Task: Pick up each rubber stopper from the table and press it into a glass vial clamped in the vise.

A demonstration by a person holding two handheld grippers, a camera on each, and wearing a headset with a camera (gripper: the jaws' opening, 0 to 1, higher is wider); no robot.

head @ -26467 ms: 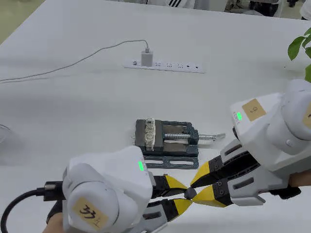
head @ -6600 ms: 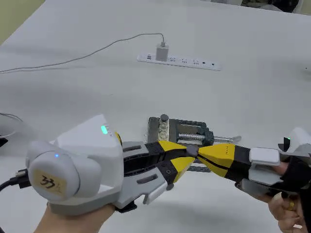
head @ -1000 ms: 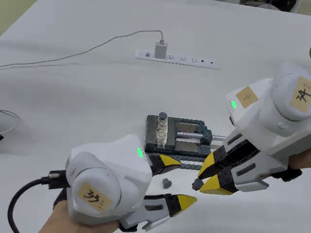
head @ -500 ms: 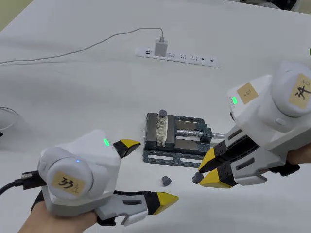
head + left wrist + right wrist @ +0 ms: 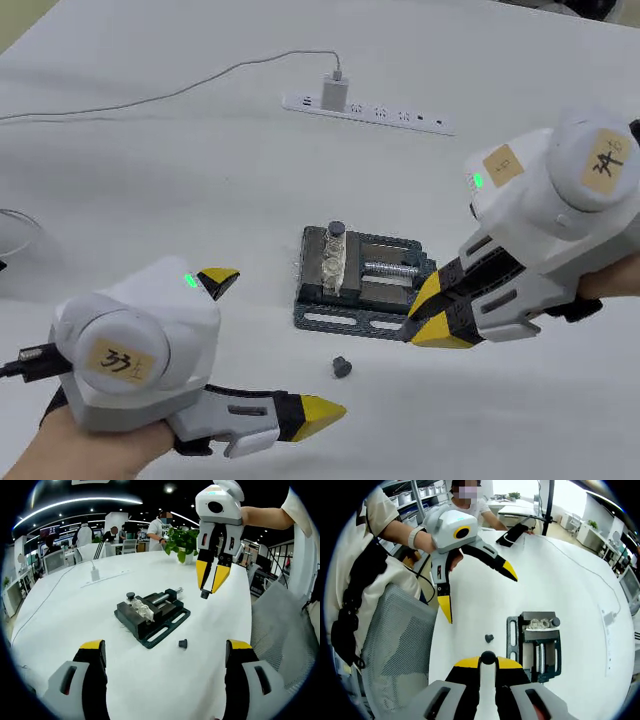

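Our right gripper (image 5: pixel 414 336) is closed on a stopper (image 5: pixel 488 657), held in the air just beside the vise (image 5: pixel 362 318). Our left gripper (image 5: pixel 272 345) is wide open with nothing in it. A loose stopper (image 5: pixel 342 367) lies on the table (image 5: pixel 150 180) between us and the vise, where one clamped vial (image 5: pixel 335 255) wears a dark cap.

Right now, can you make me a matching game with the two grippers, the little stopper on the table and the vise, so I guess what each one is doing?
Things:
1. left gripper
2. right gripper
3. loose rubber stopper
4. vise

What each is doing:
A. lies on the table, in front of the vise
B. open wide
C. shut on a rubber stopper
D. clamps glass vials

Pairs: 1-B, 2-C, 3-A, 4-D
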